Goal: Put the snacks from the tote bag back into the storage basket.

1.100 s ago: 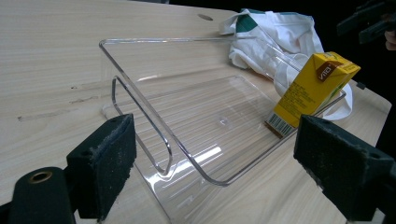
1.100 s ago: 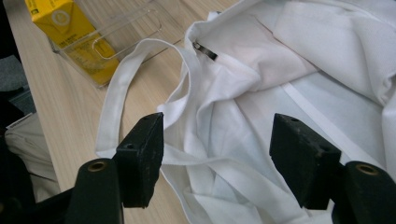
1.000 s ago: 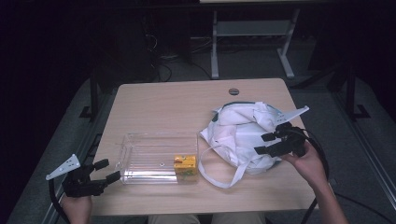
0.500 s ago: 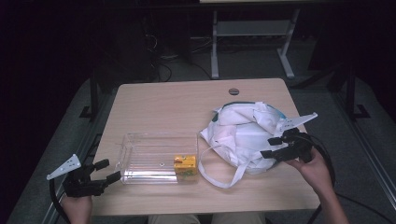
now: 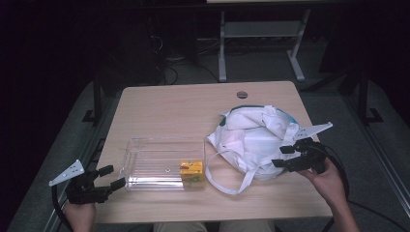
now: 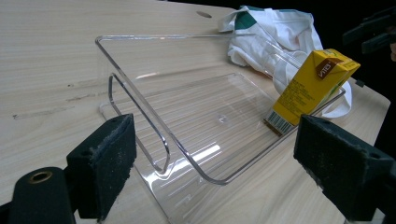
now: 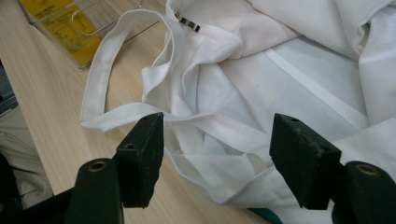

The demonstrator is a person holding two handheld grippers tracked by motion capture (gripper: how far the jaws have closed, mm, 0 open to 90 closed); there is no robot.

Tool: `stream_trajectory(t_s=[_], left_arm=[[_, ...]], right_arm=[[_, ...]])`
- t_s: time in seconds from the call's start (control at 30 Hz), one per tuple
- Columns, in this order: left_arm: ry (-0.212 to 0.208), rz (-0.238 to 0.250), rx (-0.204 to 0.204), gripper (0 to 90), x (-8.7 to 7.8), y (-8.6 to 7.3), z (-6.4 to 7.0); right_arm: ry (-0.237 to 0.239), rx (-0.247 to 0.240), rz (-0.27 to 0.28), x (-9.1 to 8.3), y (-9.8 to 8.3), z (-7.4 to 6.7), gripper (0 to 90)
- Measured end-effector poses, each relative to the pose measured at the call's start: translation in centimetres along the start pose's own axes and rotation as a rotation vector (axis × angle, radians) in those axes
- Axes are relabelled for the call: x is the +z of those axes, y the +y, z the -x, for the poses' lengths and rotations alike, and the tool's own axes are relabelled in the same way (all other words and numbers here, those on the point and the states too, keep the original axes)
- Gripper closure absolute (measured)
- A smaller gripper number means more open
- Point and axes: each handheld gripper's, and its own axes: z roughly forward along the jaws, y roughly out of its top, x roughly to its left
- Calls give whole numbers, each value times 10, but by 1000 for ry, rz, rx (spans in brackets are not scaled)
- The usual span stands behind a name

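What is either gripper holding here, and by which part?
Nothing is held. The left gripper stands open beside the clear tray; the right gripper is open over the white bag.

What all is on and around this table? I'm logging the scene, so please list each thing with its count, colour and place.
table: one, light wood, centre of the high view, with a round hole near its far edge.
clear tray: one, transparent plastic, on the table's near left part.
juice carton: one, yellow, inside the clear tray at its right end.
cloth bag: one, white with a bit of green trim, crumpled on the table's right half, its strap looping toward the tray.
metal frame: one, pale grey, on the floor beyond the table.
left gripper: one, black, jaws open, at the tray's left end.
right gripper: one, black, jaws open, at the bag's near right edge.
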Motion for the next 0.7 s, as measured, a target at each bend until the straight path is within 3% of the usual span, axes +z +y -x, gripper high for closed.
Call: stream_trajectory(t_s=[0.7], left_arm=[[-2,-5,9,128,0,0,0]], right_arm=[[-36,18,12,-5,-23,-6,339]])
